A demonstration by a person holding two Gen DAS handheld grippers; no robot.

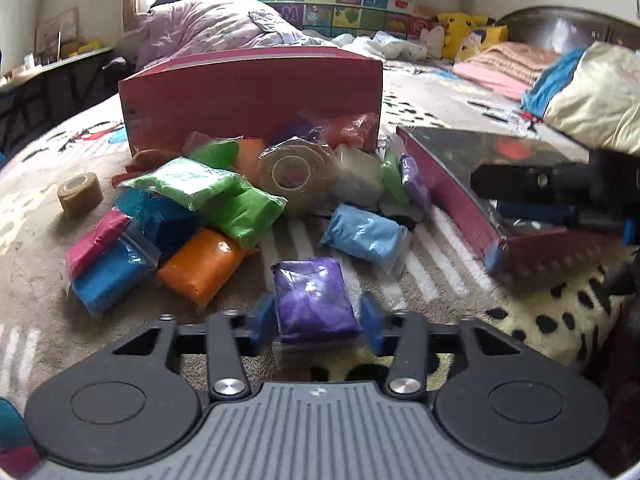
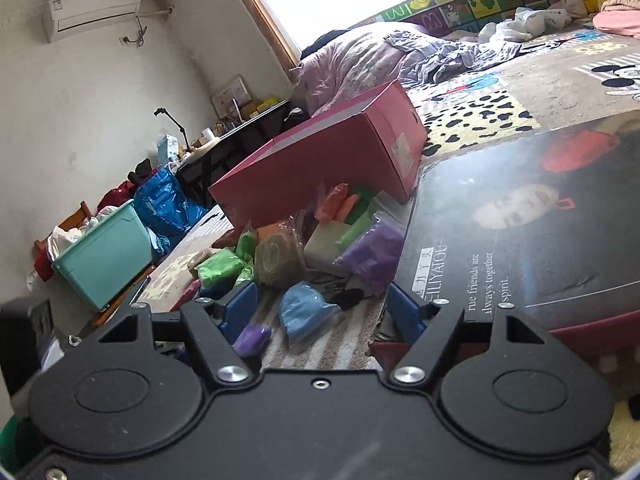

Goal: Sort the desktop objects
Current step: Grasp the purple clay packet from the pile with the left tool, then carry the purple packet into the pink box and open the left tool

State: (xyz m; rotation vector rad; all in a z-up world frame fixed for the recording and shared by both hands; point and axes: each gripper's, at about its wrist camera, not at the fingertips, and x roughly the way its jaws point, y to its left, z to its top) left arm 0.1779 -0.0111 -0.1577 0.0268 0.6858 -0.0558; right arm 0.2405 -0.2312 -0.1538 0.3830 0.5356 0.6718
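A pile of bagged clay packs in several colours lies on the bed rug before a tipped pink box [image 1: 252, 96]. A purple clay pack [image 1: 314, 300] sits between the blue pads of my left gripper [image 1: 316, 320], which is open around it; small gaps show on both sides. My right gripper [image 2: 322, 312] is open and empty, hovering by the near edge of the box lid [image 2: 520, 224]. The right gripper also shows in the left wrist view [image 1: 560, 200] over the lid [image 1: 480, 168]. A tan tape roll [image 1: 292, 172] lies in the pile.
A second tape roll [image 1: 78, 194] lies apart at the left. Orange [image 1: 200, 264], green [image 1: 192, 180] and light blue [image 1: 364, 236] packs surround the purple one. Bedding and plush toys [image 1: 460, 32] lie behind. A teal bin [image 2: 104, 256] stands on the floor.
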